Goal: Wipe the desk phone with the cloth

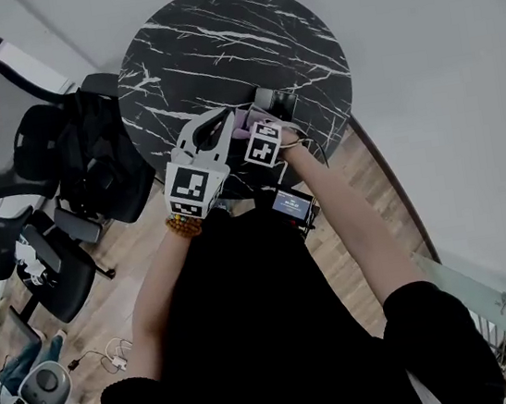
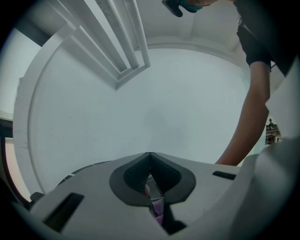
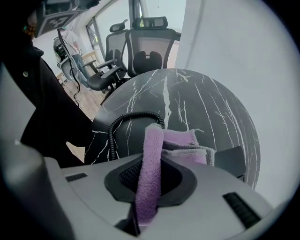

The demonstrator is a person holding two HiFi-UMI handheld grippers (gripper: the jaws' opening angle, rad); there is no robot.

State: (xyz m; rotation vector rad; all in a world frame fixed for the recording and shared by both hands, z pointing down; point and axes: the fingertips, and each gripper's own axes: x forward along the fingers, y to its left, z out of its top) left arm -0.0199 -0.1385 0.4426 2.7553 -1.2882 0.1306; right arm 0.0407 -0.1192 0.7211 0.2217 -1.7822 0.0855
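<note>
1. Black clothing (image 1: 272, 334) on the person fills the lower head view. Both forearms reach out to a round marble table (image 1: 211, 34).
2. Office chairs (image 1: 30, 144) stand left of the table, well apart from the work.
3. The left gripper (image 2: 150, 164) is tilted upward. Its jaws meet at the tips, with a scrap of purple cloth caught low between them. Its own view shows only pale ceiling (image 2: 140, 108) and a forearm (image 2: 248, 122), and no table at all.
4. The right gripper (image 3: 151, 164) is clenched on a fold of the cloth (image 3: 150, 187). The fold stands up between the jaws, and the rest bunches just beyond them.
5. The phone (image 3: 123, 138) sits dark on the table just past the right jaws, left of the bunched cloth. Only the right gripper view shows it clearly, because in the head view the grippers and arms crowd that spot.
6. Its coiled cord (image 3: 133, 114) arches over the phone, near the cloth.
7. The step looks like readying the cloth, held between both grippers, before any wiping. The next move calls for lowering the cloth flat onto the phone while keeping clear of the cord.
</note>
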